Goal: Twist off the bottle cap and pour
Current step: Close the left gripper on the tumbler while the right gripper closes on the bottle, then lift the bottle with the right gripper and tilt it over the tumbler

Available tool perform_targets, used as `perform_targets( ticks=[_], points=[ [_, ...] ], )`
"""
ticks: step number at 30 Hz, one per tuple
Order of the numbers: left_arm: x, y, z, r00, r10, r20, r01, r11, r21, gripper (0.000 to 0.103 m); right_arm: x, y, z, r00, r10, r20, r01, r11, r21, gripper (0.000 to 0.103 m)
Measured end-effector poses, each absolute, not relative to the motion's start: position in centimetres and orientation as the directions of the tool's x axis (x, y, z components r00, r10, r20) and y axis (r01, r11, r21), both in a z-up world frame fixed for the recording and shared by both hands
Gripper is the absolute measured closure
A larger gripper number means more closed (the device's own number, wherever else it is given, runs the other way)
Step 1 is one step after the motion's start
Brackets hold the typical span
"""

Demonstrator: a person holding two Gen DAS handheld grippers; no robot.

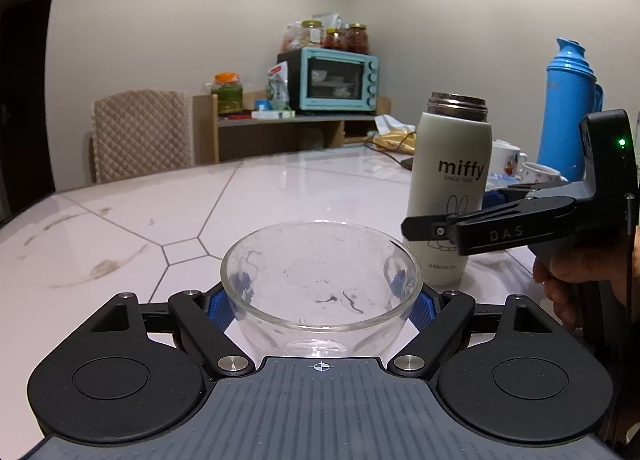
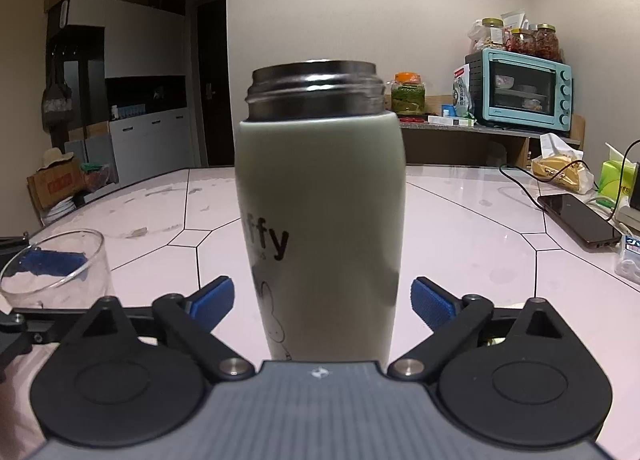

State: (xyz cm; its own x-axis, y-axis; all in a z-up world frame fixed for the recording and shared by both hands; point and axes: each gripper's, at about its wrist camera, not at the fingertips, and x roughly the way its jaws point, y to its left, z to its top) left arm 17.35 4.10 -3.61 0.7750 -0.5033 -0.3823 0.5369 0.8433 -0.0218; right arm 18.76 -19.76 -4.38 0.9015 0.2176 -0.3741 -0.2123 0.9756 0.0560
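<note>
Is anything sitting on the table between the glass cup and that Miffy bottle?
Nothing: in the right wrist view only bare white table separates the glass cup from the Miffy bottle.

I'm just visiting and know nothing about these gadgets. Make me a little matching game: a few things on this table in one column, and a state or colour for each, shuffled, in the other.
Things
1. miffy bottle
2. glass cup
3. right tongs
4. thermos jug

States or colours
A. bright blue
B. clear, clamped by the left tongs
C. cap off, steel thread bare
D. open, one blue pad each side of the bottle, not touching

Pairs: 1-C, 2-B, 3-D, 4-A
</note>
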Motion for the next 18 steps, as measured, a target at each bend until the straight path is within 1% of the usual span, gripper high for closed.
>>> perform_targets(
  ticks=[4,7,9,10,11,18],
  points=[
    [17.36,3.74,-3.61,0.781,-0.494,-0.382,0.528,0.849,-0.020,0.017,18.88,-19.65,-4.46,0.897,0.219,-0.384,-0.215,0.975,0.053,0.021],
    [17.30,3.58,-3.61,0.783,-0.490,-0.382,0.525,0.851,-0.014,0.017,18.90,-19.51,-4.52,0.896,0.215,-0.389,-0.214,0.976,0.046,0.023],
    [17.28,3.49,-3.64,0.785,-0.488,-0.381,0.523,0.852,-0.013,0.017,18.89,-19.53,-4.53,0.898,0.204,-0.389,-0.203,0.978,0.043,0.027],
    [17.29,3.46,-3.65,0.786,-0.487,-0.380,0.522,0.853,-0.014,0.017,18.87,-19.57,-4.54,0.900,0.197,-0.388,-0.196,0.980,0.041,0.031],
    [17.29,3.46,-3.68,0.787,-0.487,-0.379,0.521,0.853,-0.014,0.017,18.86,-19.64,-4.55,0.901,0.193,-0.388,-0.194,0.980,0.039,0.033],
    [17.16,3.22,-3.81,0.793,-0.482,-0.373,0.520,0.854,0.001,0.017,19.00,-19.70,-4.37,0.900,0.195,-0.389,-0.198,0.980,0.035,0.033]
  ],
)
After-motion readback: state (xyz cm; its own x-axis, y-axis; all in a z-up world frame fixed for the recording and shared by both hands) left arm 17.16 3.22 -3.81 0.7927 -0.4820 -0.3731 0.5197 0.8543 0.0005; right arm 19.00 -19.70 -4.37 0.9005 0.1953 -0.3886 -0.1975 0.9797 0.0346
